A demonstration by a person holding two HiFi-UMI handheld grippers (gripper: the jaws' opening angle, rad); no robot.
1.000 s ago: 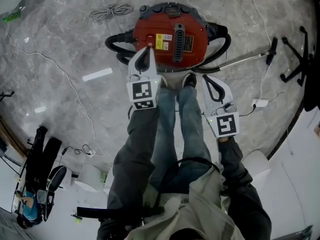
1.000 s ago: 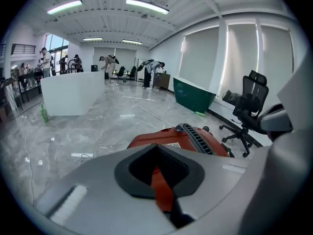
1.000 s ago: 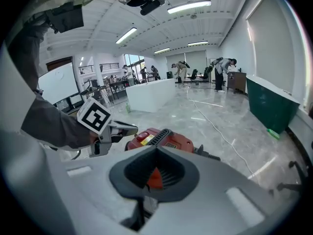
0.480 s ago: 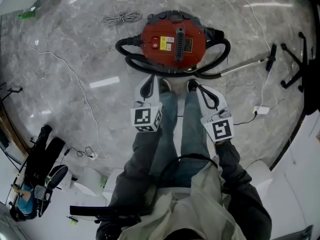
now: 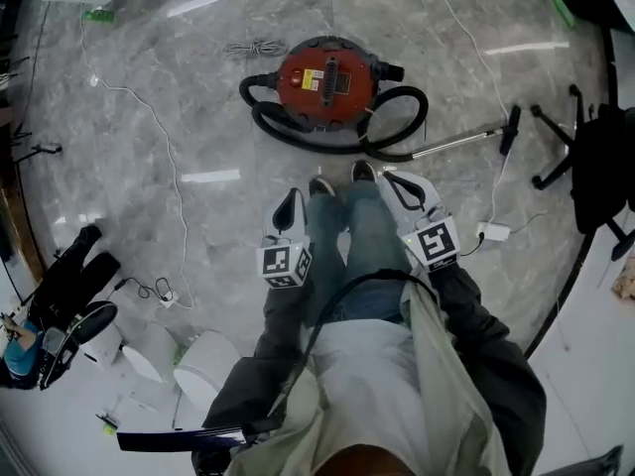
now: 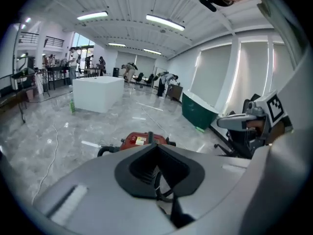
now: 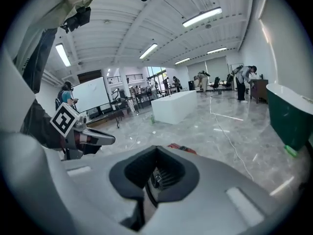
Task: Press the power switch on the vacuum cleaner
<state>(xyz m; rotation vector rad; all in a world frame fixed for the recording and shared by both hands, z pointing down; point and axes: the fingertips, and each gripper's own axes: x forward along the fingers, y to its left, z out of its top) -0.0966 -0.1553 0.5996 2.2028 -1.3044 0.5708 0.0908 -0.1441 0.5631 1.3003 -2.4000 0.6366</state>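
Note:
The red round vacuum cleaner (image 5: 327,79) sits on the marble floor ahead of the person's shoes, ringed by its black hose (image 5: 298,132). It shows as a small red shape beyond the jaws in the left gripper view (image 6: 139,140) and as a red sliver in the right gripper view (image 7: 181,148). My left gripper (image 5: 289,201) hangs beside the left leg, well short of the vacuum, shut on nothing. My right gripper (image 5: 399,181) is by the right leg, also shut and empty. Both sets of jaws meet in the gripper views (image 6: 156,147) (image 7: 156,150).
A metal wand (image 5: 456,143) runs right from the hose. A coiled cable (image 5: 255,48) lies behind the vacuum. An office chair (image 5: 585,157) stands at right, with a white adapter (image 5: 493,231) near it. Bags and white items (image 5: 149,350) lie at lower left.
The left gripper was over the vacuum's top a second ago; both grippers have since drawn back to the person's legs. The vacuum now looks smaller and farther away.

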